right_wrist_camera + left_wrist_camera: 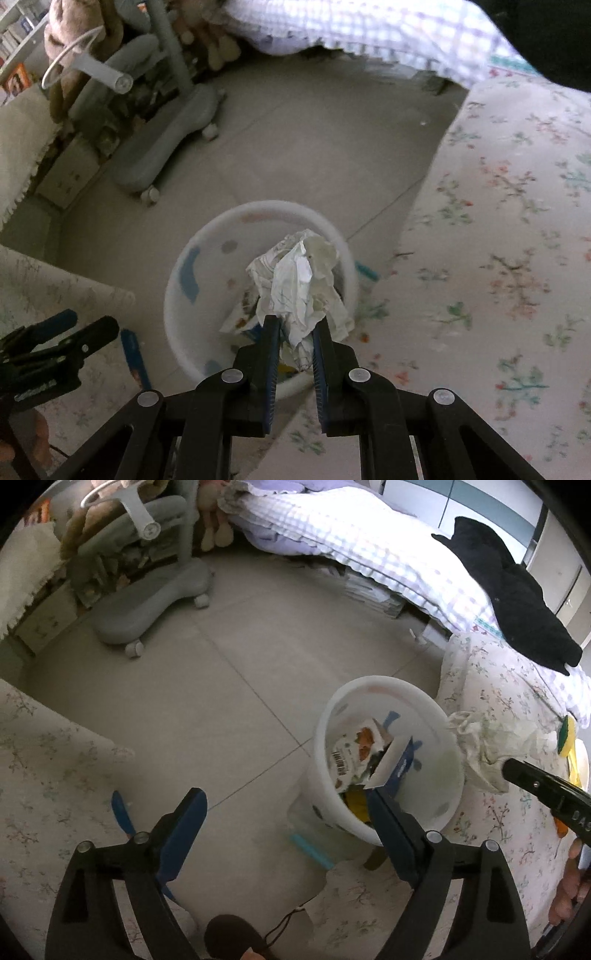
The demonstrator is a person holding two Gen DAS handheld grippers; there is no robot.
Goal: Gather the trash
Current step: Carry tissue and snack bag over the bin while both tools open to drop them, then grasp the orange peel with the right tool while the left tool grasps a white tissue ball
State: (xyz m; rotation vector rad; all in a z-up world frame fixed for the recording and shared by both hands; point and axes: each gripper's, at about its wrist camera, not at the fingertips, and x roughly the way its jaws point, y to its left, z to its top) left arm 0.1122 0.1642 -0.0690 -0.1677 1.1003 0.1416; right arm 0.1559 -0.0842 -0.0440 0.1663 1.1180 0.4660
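Note:
A white round trash bin (369, 694) stands on the tiled floor beside a floral-covered surface; it also shows in the right wrist view (207, 240). Inside lie a snack wrapper (351, 753) and a blue-and-white carton (397, 764). My right gripper (297, 323) is shut on a crumpled white paper ball (299, 280) and holds it over the bin's opening. In the left wrist view that paper (484, 746) hangs at the bin's right rim. My left gripper (286, 794) is open and empty, left of the bin and above the floor.
A grey wheeled chair base (147, 605) stands at the back left. A bed with a checked quilt (369, 542) and a black garment (517, 594) runs along the back right. Floral cloth (498, 258) covers the right surface. A yellow-green sponge (567, 736) lies there.

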